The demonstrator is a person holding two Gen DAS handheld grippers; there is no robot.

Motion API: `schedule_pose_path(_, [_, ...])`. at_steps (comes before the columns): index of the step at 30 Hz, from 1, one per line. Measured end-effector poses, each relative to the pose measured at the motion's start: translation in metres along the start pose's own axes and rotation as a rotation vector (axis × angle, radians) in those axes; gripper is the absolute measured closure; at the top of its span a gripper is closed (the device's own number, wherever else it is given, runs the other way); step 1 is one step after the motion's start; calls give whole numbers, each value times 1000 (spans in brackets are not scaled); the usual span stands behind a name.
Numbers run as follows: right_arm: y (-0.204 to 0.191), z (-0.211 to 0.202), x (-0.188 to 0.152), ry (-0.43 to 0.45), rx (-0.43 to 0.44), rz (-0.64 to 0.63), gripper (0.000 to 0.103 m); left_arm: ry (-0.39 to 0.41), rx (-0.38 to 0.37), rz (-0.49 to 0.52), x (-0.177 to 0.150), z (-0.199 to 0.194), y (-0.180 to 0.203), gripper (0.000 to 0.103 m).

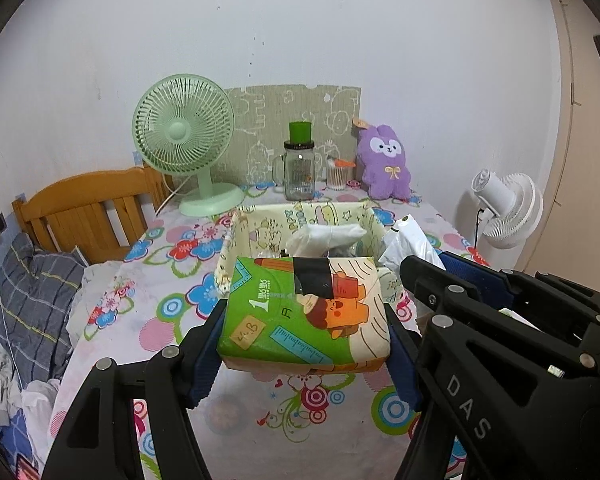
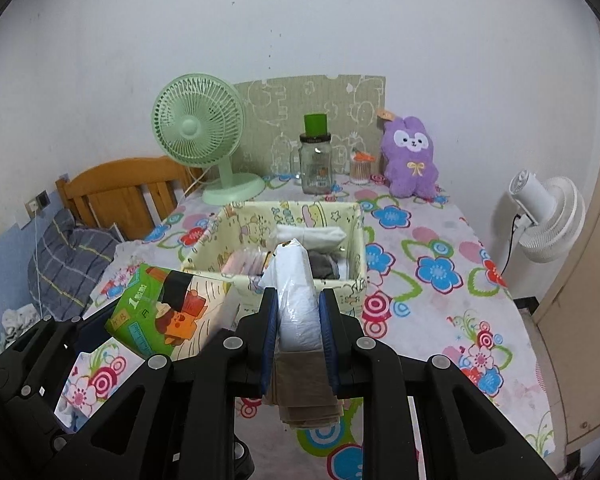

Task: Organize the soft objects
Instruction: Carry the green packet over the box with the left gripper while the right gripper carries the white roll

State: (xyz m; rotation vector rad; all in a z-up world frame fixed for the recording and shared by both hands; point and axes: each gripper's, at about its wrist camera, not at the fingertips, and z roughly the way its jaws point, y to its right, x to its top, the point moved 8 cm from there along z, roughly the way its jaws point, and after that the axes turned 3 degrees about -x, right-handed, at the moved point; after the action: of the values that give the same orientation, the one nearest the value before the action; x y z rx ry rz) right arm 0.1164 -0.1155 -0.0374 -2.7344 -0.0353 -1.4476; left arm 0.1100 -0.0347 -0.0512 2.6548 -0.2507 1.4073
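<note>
Tissue pack (image 1: pixel 304 312) (printed "1") clamped in left fingers (image 1: pixel 204 360), right fingers (image 2: pixel 269 332) pinching plastic bag (image 2: pixel 296 304).

The tissue pack (image 1: pixel 304 312) hides the storage box's (image 1: pixel 236 232) near wall.

White wall (image 1: pixel 300 20), wooden headboard (image 1: pixel 88 216), flowered tablecloth (image 2: pixel 440 280), white fan (image 2: pixel 548 220).

Green desk fan (image 1: pixel 182 136) far ahead of the gripper to the left, glass jar with green lid (image 1: pixel 299 164) straight ahead, white fan (image 1: pixel 508 210) off to the right, wooden headboard (image 1: pixel 88 208) and plaid pillow (image 1: pixel 32 296) left.
</note>
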Motion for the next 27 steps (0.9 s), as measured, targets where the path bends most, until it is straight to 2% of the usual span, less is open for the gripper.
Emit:
schedule_pose_path(13, [4, -5, 25, 38, -11, 5, 80, 41, -9, 5, 25, -2, 1, 30])
schedule_pose_path(27, [6, 11, 49, 55, -12, 8, 80, 60, -9, 1, 46, 14, -2, 30])
